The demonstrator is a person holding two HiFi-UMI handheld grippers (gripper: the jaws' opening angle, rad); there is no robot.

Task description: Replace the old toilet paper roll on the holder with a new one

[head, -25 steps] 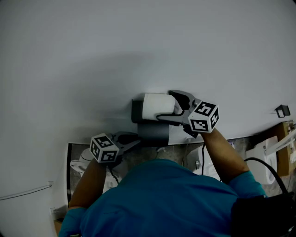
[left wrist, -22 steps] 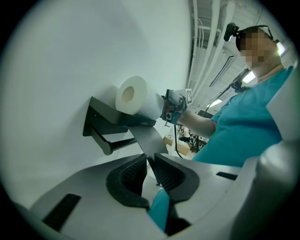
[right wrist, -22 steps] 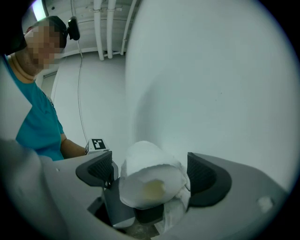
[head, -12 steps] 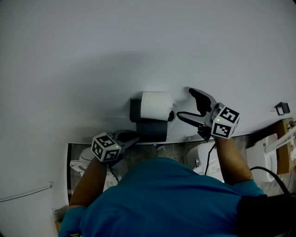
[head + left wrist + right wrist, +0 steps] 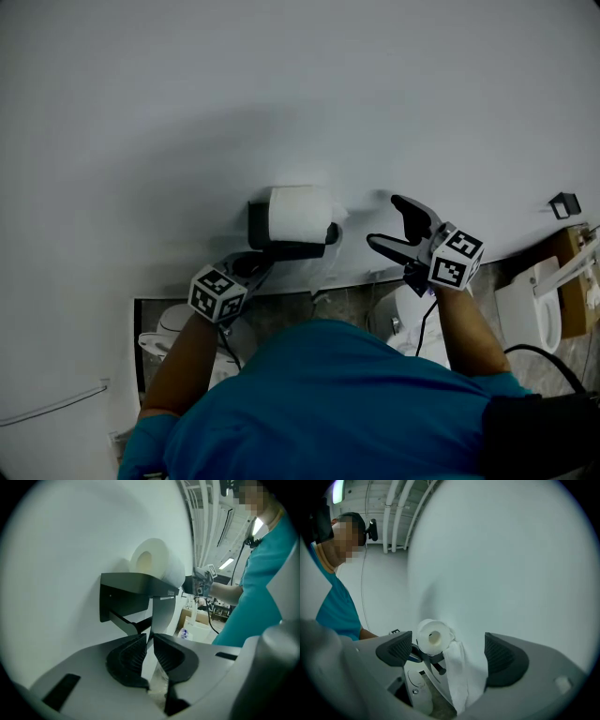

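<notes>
A full white toilet paper roll sits on the black wall holder. In the left gripper view the roll shows above the holder's black top. A pale grey strip hangs from the holder's front edge. My left gripper is just under the holder. Its jaws are closing to a narrow slit in line with that strip; I cannot tell whether they touch it. My right gripper stands open and empty, apart to the roll's right. It looks at the roll's end and a hanging paper tail.
The white wall fills the upper view. Below on the floor stand white toilets. A cardboard box and a small black wall hook are at the far right. A cable runs over the person's right shoulder.
My right gripper has let go of the roll and drawn away to the right, jaws open. The left gripper has moved in under the holder. The roll stays on the holder.
</notes>
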